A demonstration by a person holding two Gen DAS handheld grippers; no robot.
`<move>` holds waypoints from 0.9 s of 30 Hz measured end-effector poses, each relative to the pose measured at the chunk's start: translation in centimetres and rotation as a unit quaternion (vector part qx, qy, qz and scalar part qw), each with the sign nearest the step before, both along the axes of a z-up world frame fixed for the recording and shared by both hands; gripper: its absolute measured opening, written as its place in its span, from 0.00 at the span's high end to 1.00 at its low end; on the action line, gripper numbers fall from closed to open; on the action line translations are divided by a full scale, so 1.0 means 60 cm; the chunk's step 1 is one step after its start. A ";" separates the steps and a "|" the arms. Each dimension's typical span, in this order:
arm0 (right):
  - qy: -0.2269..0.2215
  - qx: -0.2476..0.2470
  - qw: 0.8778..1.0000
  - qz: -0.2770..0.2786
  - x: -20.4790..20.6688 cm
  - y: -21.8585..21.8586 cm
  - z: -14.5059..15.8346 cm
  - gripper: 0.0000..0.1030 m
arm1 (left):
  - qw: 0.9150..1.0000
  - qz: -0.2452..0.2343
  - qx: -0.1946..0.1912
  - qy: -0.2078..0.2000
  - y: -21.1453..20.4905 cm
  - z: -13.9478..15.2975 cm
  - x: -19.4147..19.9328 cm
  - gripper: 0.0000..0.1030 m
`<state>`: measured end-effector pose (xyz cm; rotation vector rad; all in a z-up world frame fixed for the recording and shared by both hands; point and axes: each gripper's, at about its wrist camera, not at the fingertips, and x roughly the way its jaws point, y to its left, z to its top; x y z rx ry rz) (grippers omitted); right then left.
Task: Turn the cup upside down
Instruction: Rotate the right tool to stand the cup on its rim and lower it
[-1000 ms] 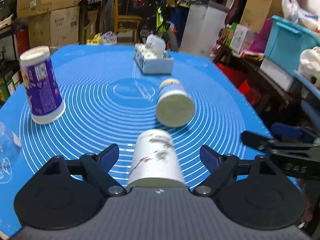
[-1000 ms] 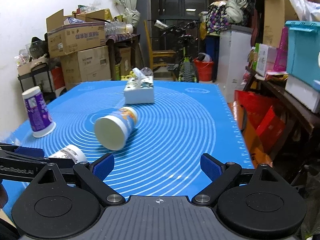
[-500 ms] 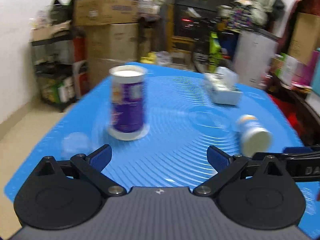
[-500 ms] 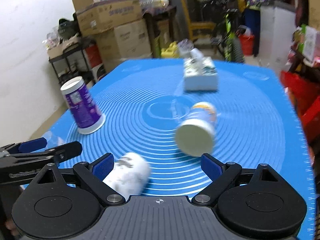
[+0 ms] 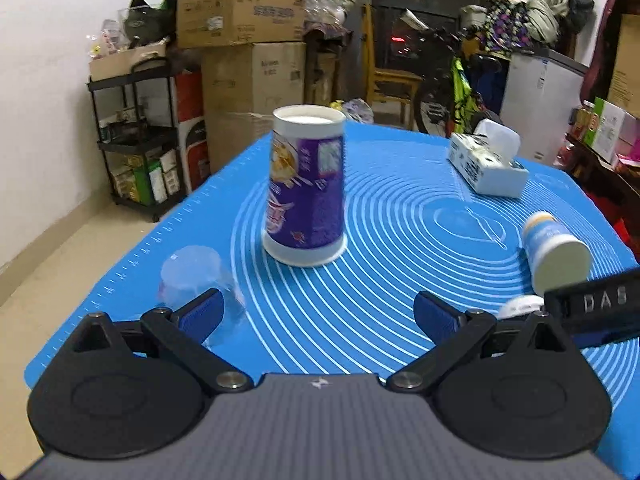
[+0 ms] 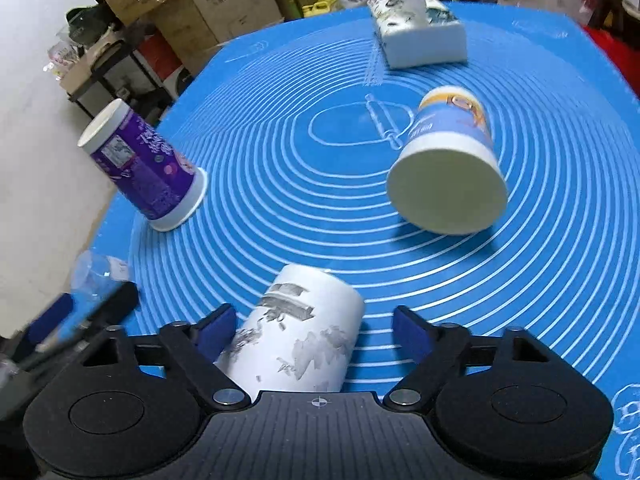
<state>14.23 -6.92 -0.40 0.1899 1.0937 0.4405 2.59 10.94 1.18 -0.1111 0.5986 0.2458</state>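
A white cup with grey ink print lies on its side on the blue mat, between the wide-open fingers of my right gripper. A blue-and-orange cup lies on its side further out; it also shows in the left wrist view. A purple cup stands upside down, also seen in the right wrist view. My left gripper is open and empty, facing the purple cup. A clear plastic cup stands by its left finger.
A white tissue box sits at the far side of the mat, also in the right wrist view. Cardboard boxes, a black shelf and a bicycle stand beyond the table. The mat's left edge is close.
My left gripper swung left off the white cup toward the purple cup. My right gripper moved left and down over the white cup, which now lies between its fingers.
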 end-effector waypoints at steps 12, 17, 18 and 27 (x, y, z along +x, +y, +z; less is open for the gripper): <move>-0.211 -0.054 0.976 -0.027 -0.050 -0.006 0.035 0.36 | 1.000 -0.005 0.000 -0.003 -0.010 -0.010 -0.012 0.03; -0.367 -0.128 0.921 -0.009 -0.090 0.005 -0.007 0.36 | 1.000 -0.013 -0.010 0.002 -0.011 -0.013 -0.012 0.03; -0.378 -0.133 0.916 -0.002 -0.093 0.004 -0.015 0.36 | 1.000 -0.013 -0.011 0.002 -0.011 -0.013 -0.012 0.03; -0.367 -0.140 0.919 0.033 -0.135 0.001 -0.017 0.36 | 0.999 -0.014 -0.030 -0.002 -0.011 -0.015 -0.016 0.03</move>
